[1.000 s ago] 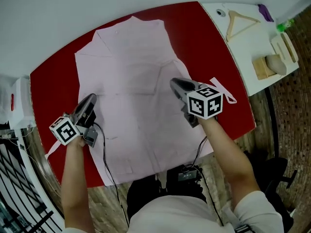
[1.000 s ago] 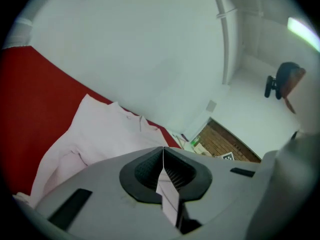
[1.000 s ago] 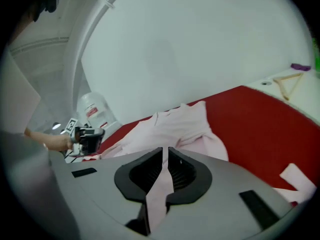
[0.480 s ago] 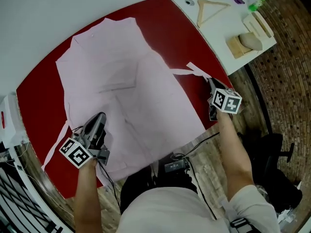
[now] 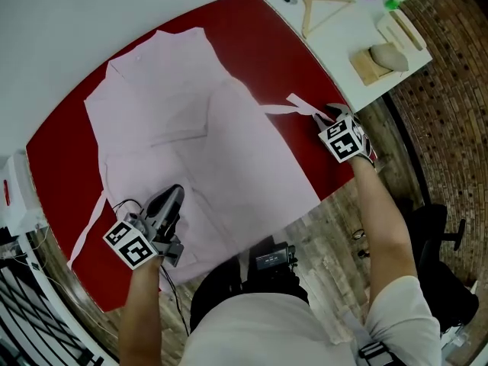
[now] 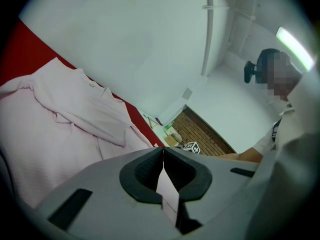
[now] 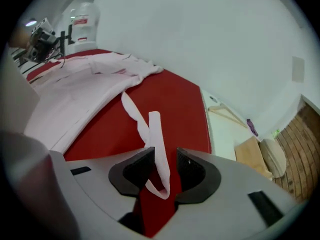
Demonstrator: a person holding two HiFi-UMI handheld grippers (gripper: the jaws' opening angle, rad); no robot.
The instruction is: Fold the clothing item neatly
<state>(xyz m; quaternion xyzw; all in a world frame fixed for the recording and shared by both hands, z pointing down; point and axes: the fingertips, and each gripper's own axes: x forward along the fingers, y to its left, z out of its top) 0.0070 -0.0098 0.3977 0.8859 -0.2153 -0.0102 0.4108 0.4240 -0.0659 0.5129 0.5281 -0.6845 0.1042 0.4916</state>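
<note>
A pale pink garment (image 5: 191,136) lies spread flat on the red table (image 5: 53,151), with a thin strap at each side. My left gripper (image 5: 174,194) is over its near left corner, shut on a strip of the pink fabric (image 6: 167,191) that runs out between the pads. My right gripper (image 5: 332,113) is at the table's right edge, pointing down. Its jaws have just been opening and now stand apart. The end loop of the right strap (image 7: 152,134) hangs loose between them, and the pads do not press on it.
A white side table (image 5: 335,44) stands at the far right with a wooden hanger (image 5: 320,6) and wooden blocks (image 5: 381,56). A black chair (image 5: 435,258) is at the lower right. The table's front edge is close to my body. Brick floor lies beyond.
My right gripper has swung from the middle of the garment out to the table's right edge with the strap, and its jaws have parted. My left gripper has moved along the garment's near left side.
</note>
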